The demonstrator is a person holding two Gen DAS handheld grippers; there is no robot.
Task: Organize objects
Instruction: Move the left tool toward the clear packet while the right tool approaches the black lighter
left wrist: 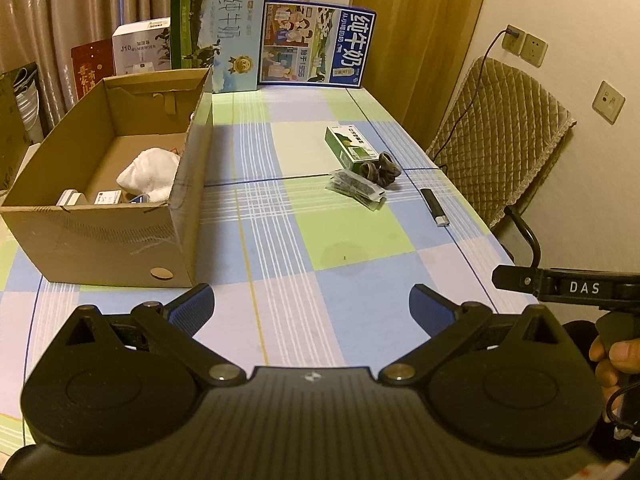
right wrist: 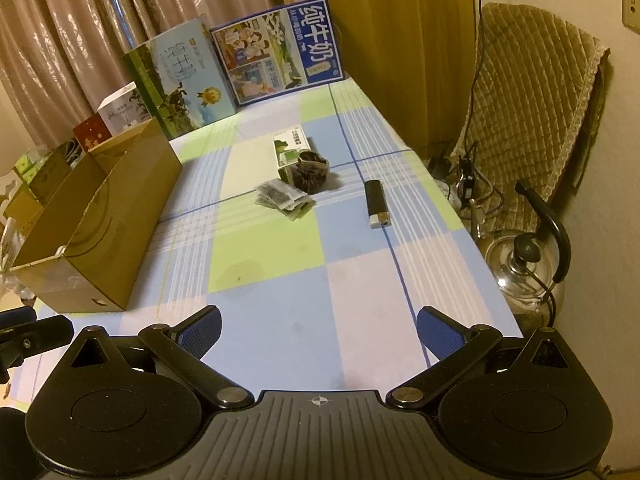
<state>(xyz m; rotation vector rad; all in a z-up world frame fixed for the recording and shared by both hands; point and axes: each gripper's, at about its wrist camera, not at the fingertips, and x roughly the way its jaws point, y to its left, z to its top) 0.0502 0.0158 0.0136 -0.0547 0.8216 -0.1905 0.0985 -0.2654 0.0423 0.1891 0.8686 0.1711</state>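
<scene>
An open cardboard box stands on the left of the checked tablecloth, holding a white cloth and small packets. Loose on the table farther right lie a green-and-white carton, a dark bunched sock, a stack of sachets and a black lighter. My left gripper hovers open over the near table edge, nothing between its fingers. My right gripper is open too, well short of the lighter.
Two milk cartons and other boxes line the table's far edge before curtains. A padded chair stands right of the table, and a metal kettle sits below it. A hand holds the other gripper's handle.
</scene>
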